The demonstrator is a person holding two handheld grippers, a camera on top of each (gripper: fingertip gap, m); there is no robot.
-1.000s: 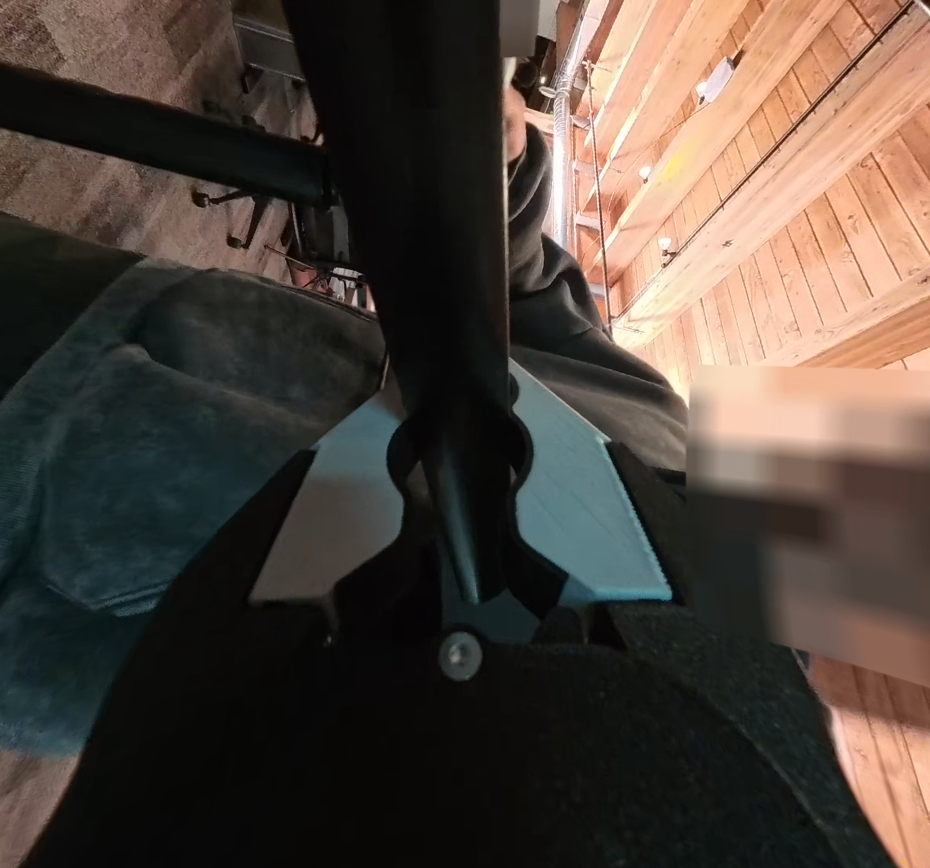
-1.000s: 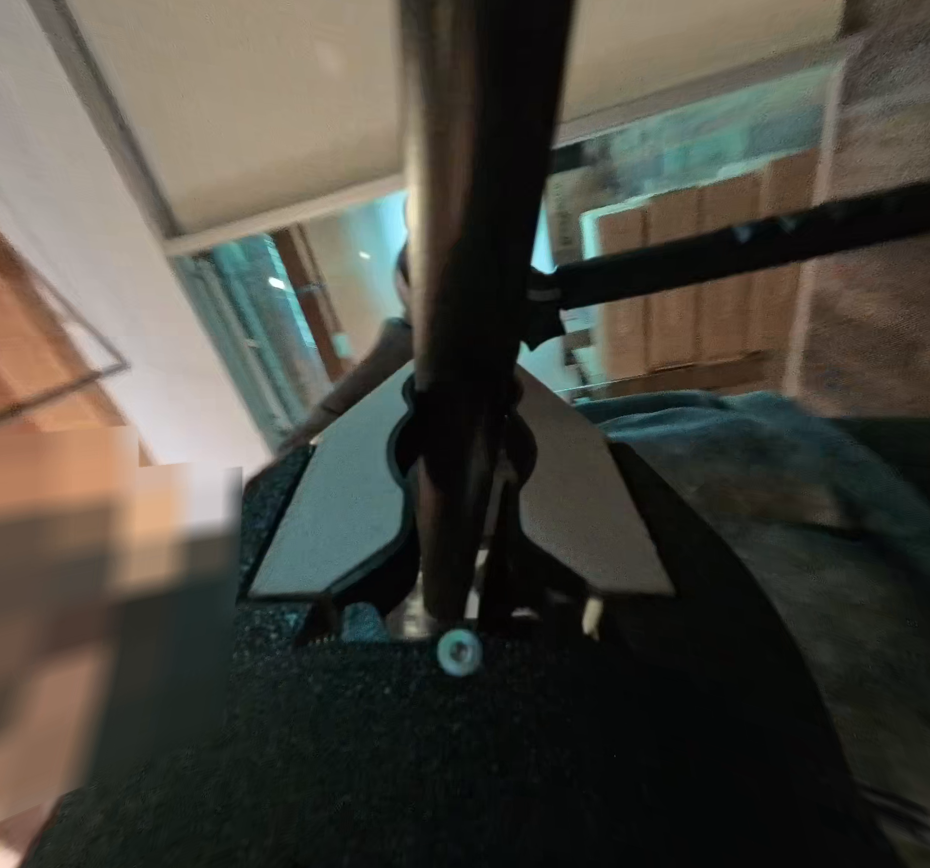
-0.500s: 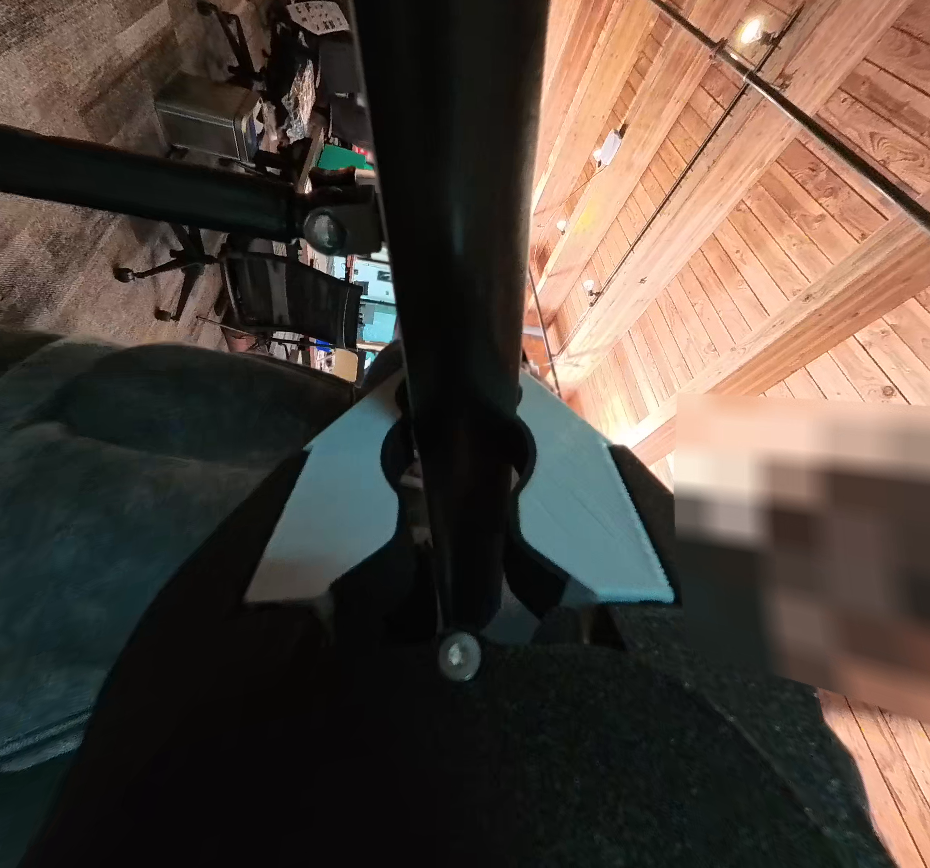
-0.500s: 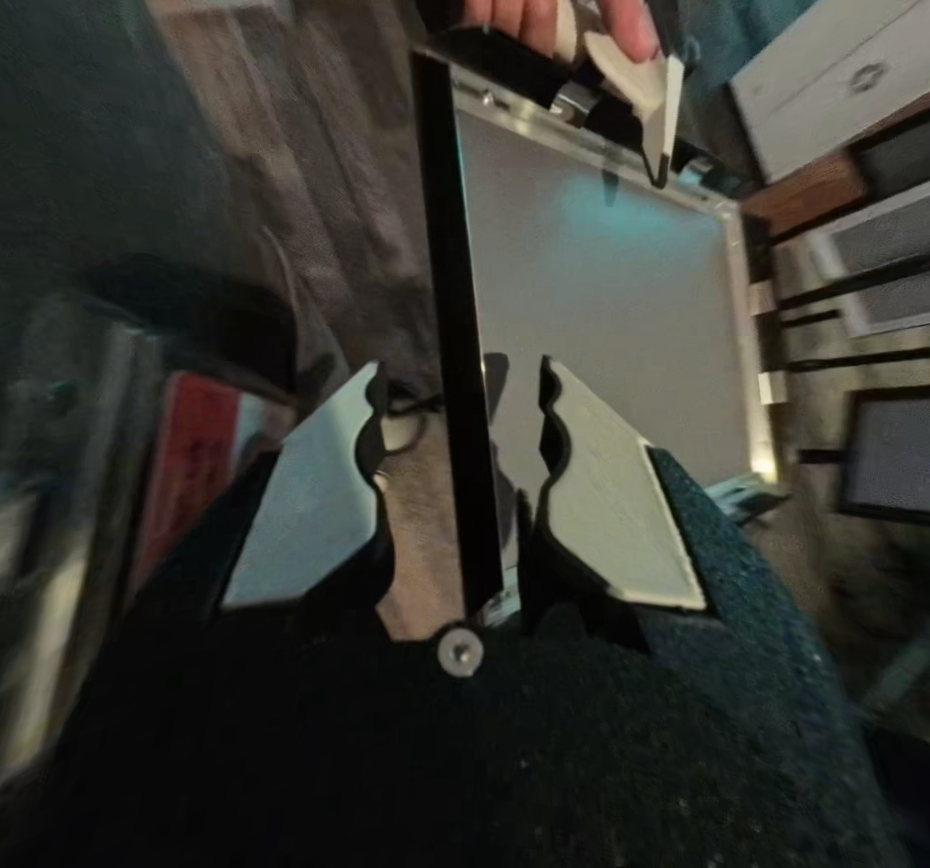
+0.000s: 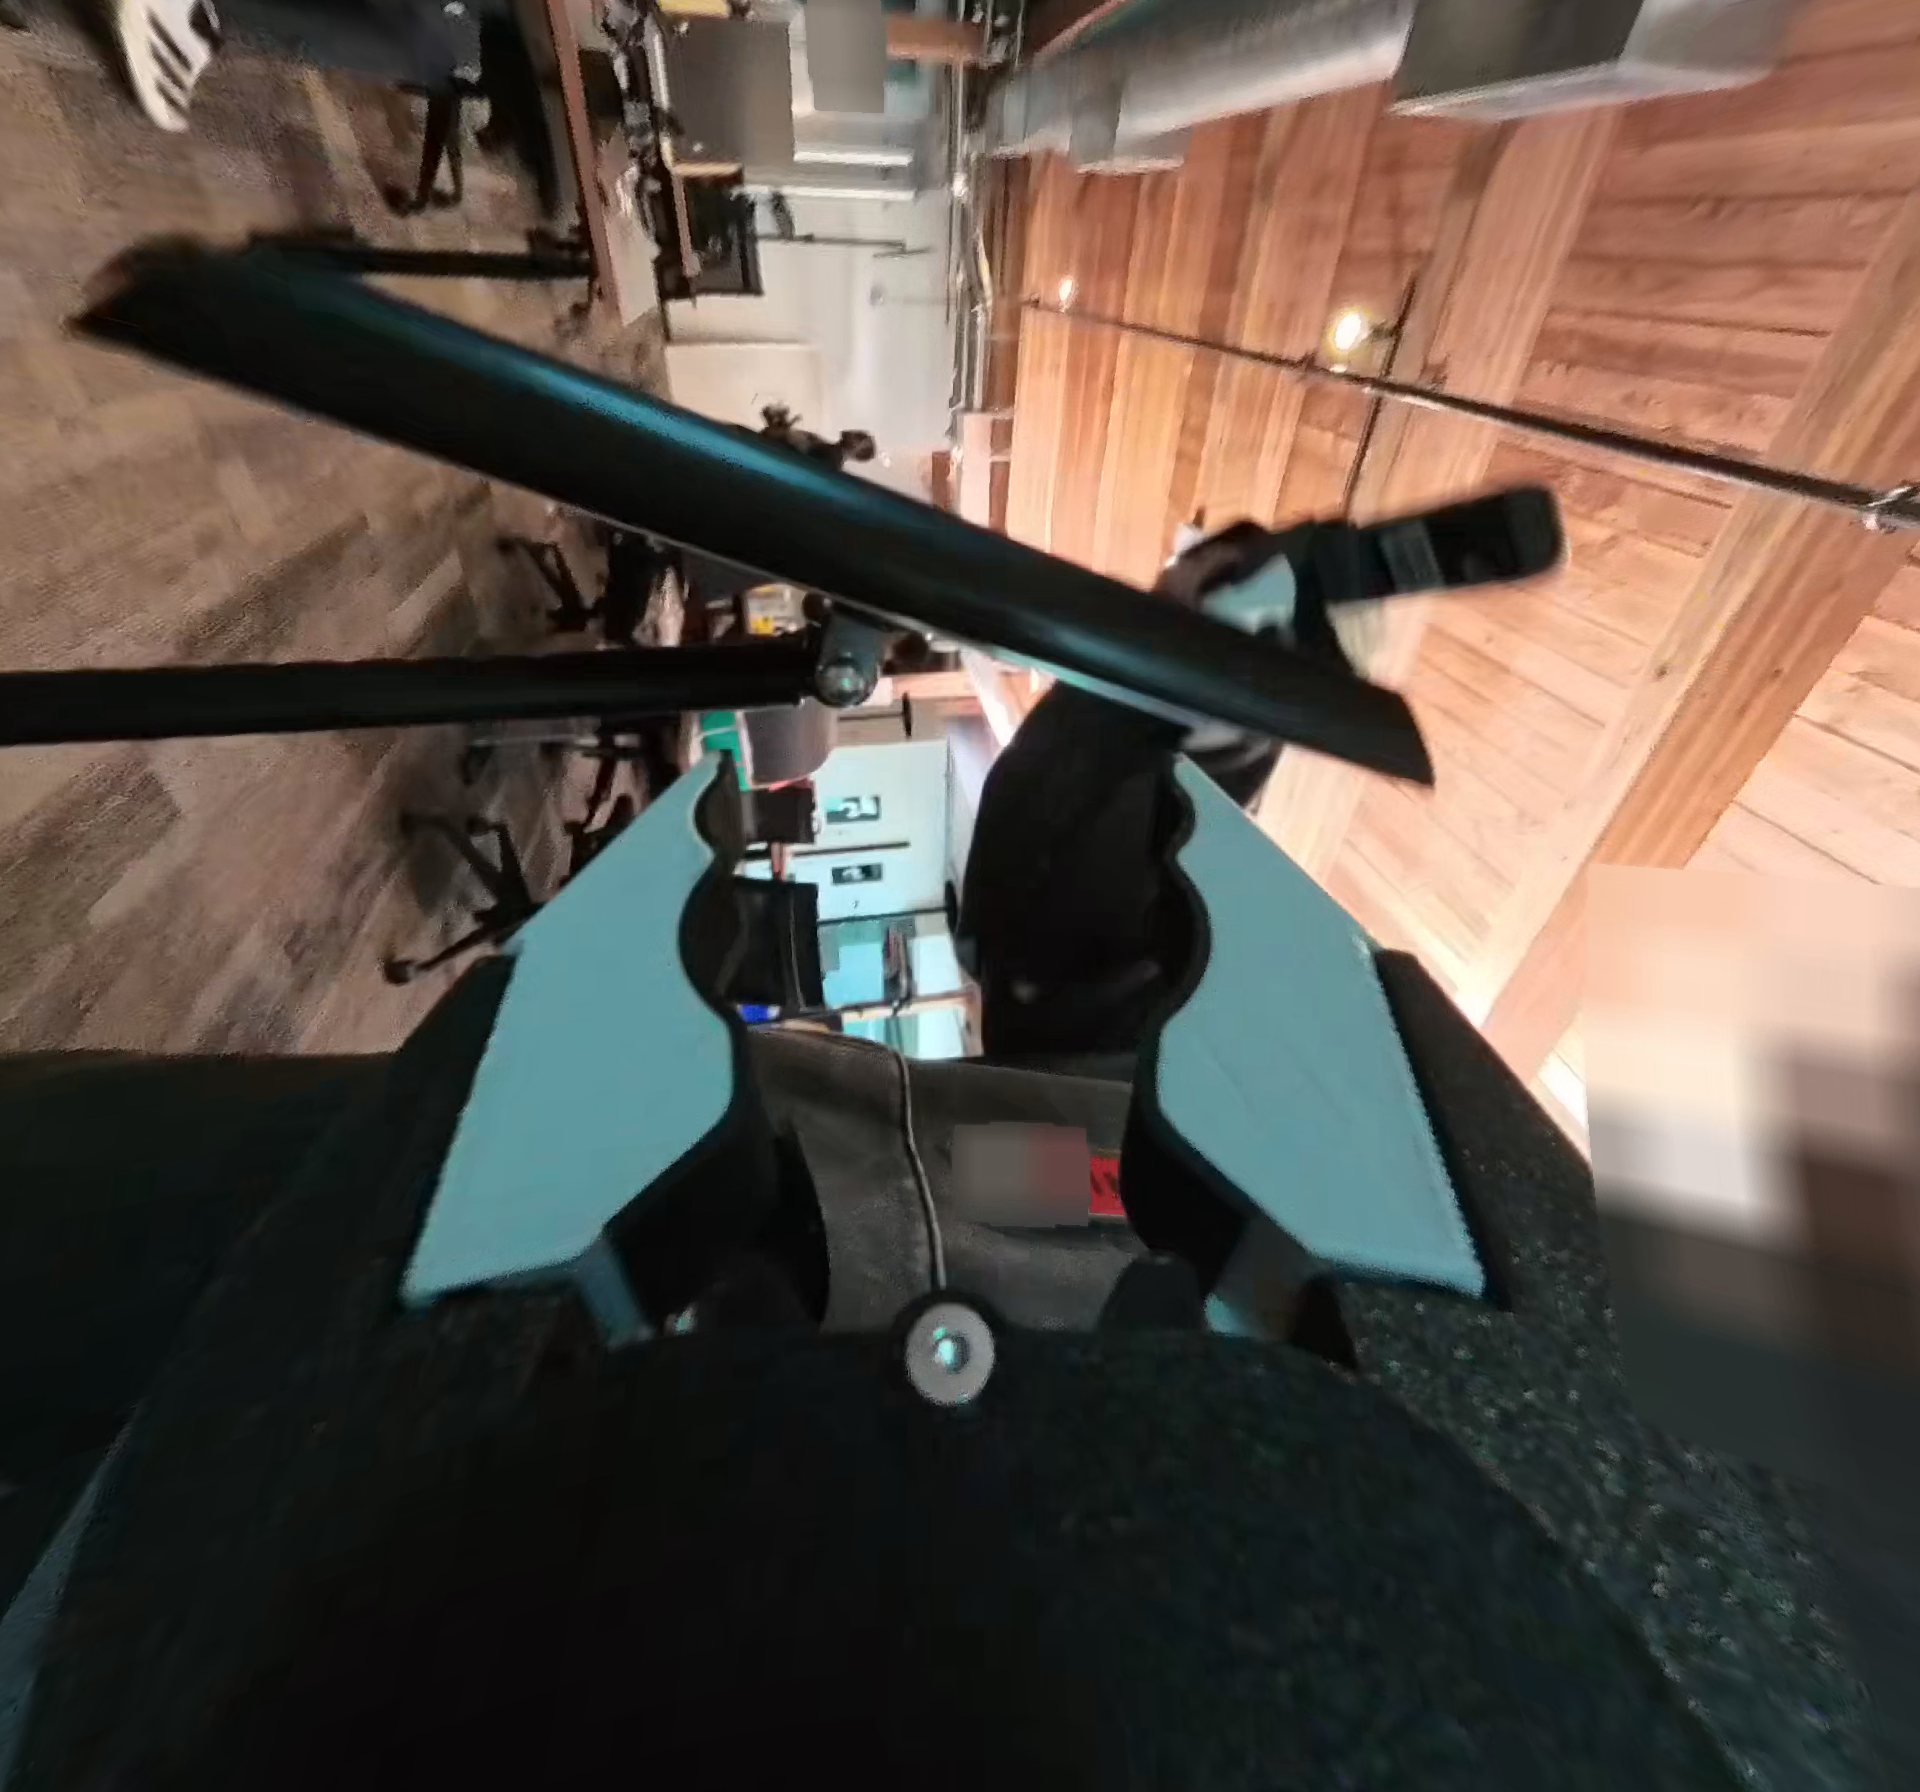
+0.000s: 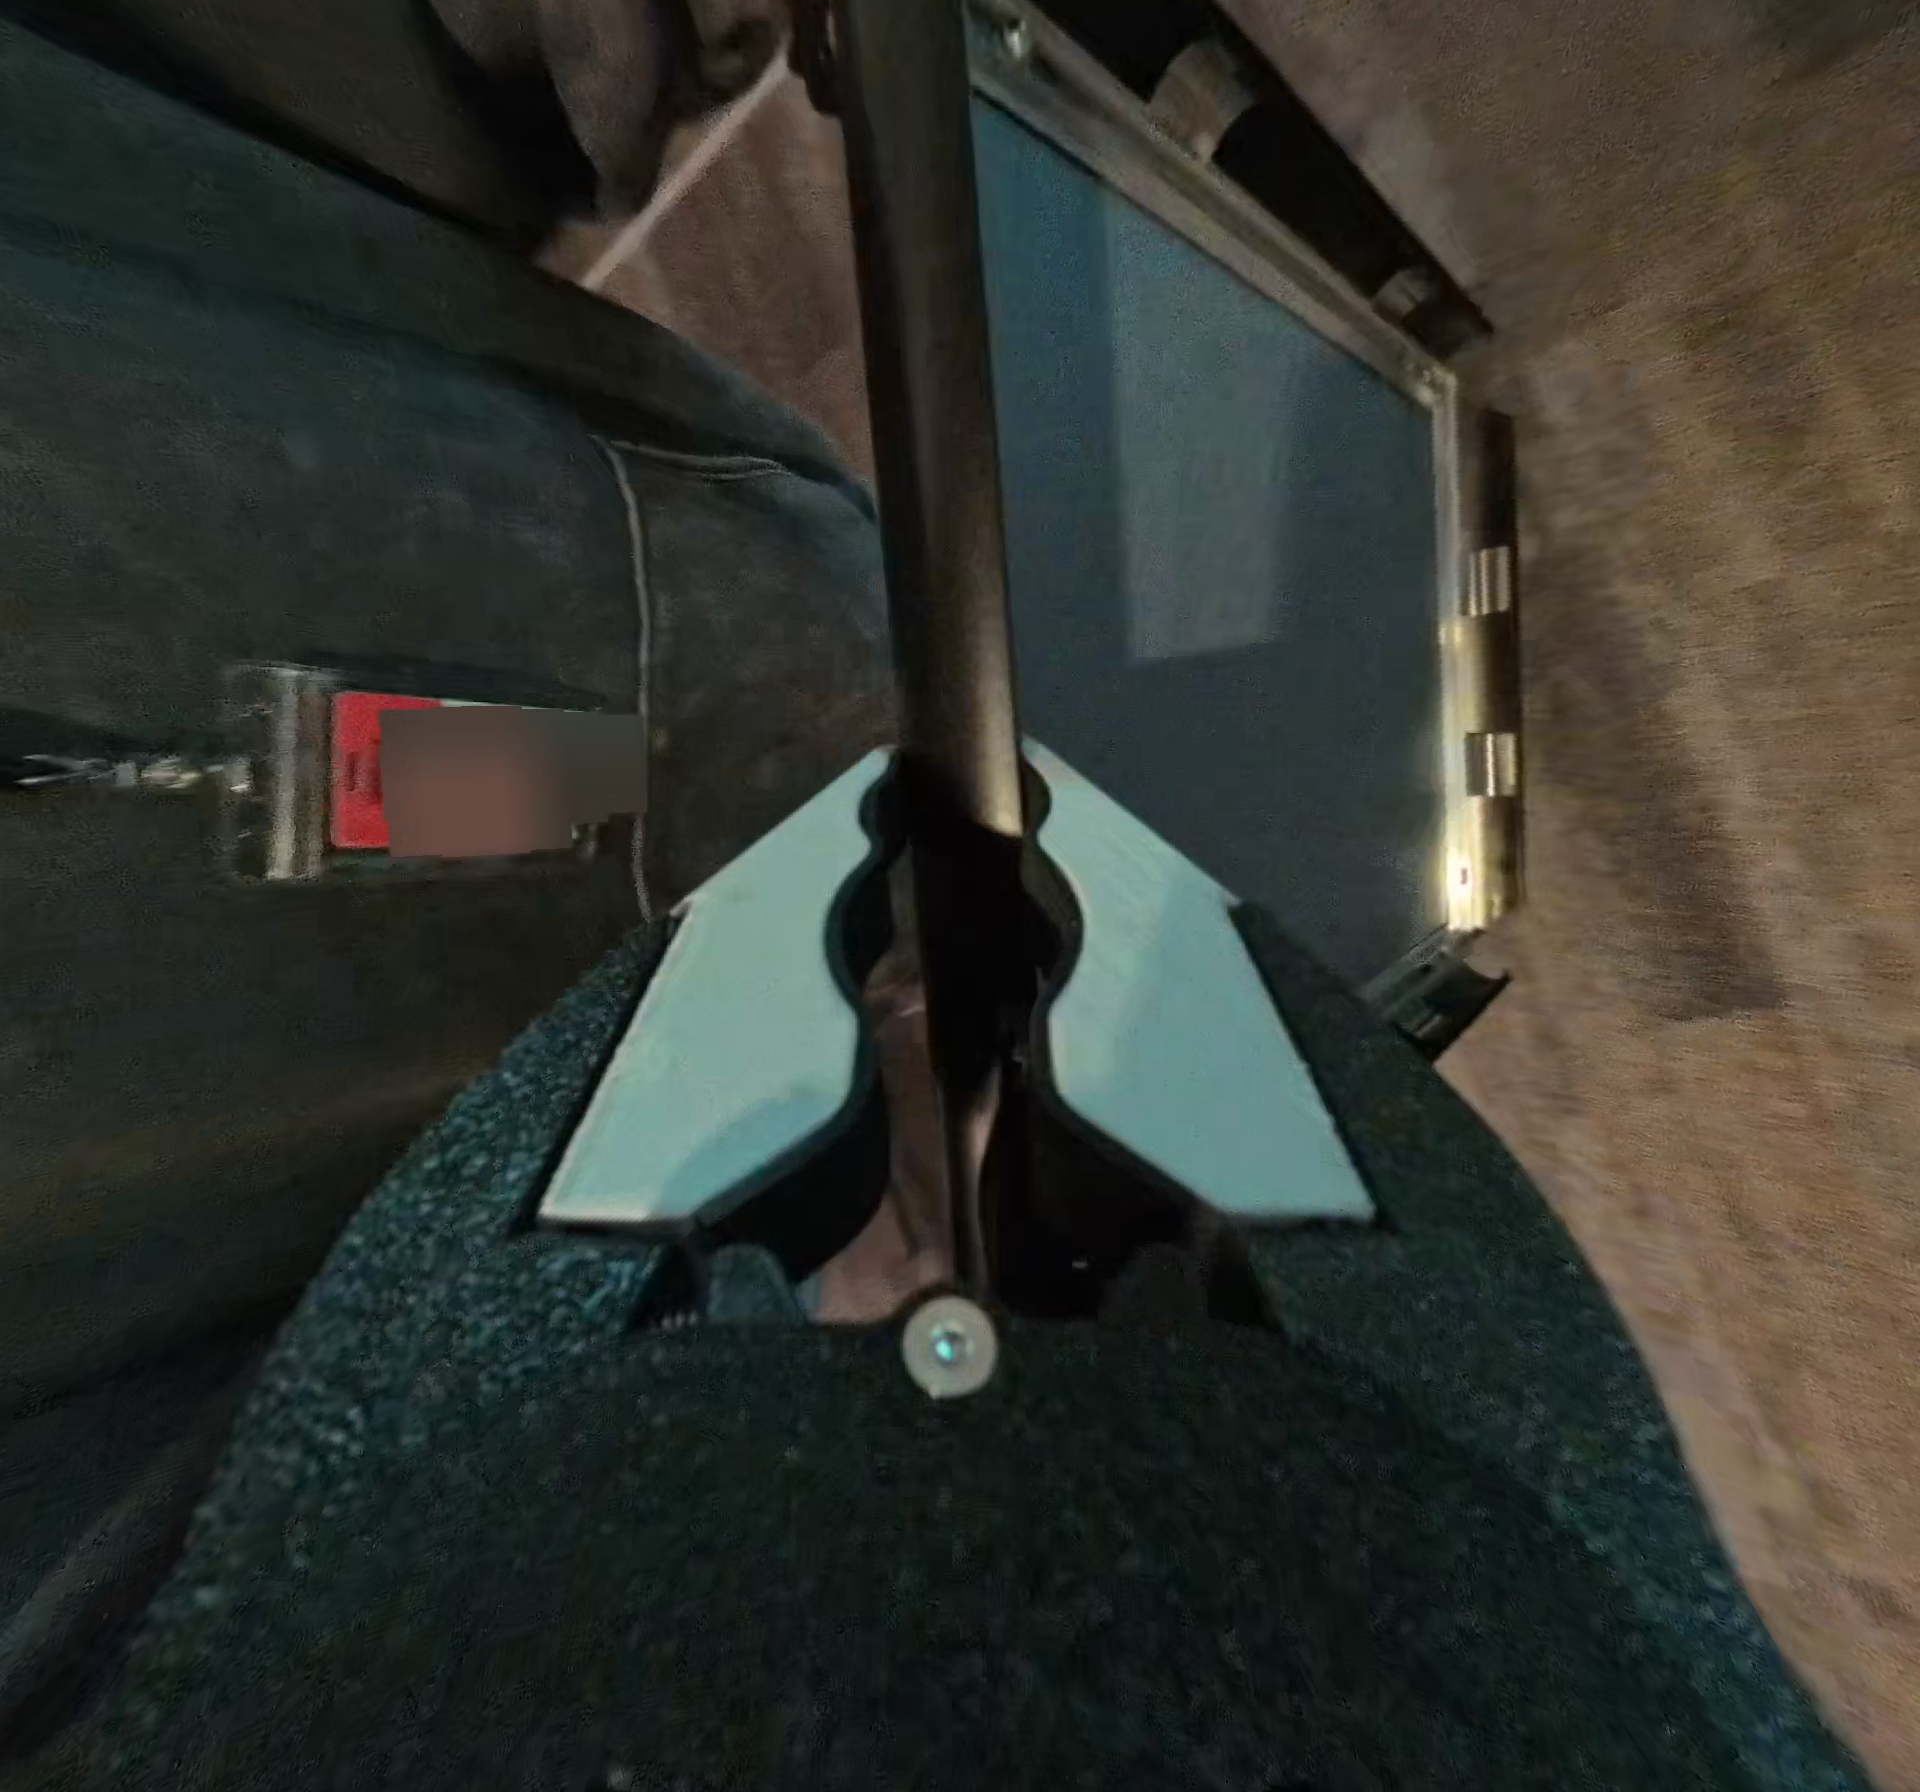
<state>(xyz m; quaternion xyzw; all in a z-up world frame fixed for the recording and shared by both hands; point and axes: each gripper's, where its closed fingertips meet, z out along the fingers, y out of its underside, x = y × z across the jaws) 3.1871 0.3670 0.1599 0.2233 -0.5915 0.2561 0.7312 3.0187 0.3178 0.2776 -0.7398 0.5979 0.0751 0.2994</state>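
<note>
**Framed panel held by one edge above carpet**

Framed panel [image 6: 1195, 495] hangs edge-on in the right gripper [image 6: 961, 786], whose jaws are pinched narrow on the black frame rail. It sits close beside a person's dark trousers [image 6: 312, 392] and over brown carpet [image 6: 1662, 599]. The left gripper [image 5: 951, 771] stands wide and empty, with the panel crossing beyond its fingertips in front of a black pole [image 5: 364, 688]. Gripped at one spot only, the long frame could pivot or slip and strike the floor.
</note>
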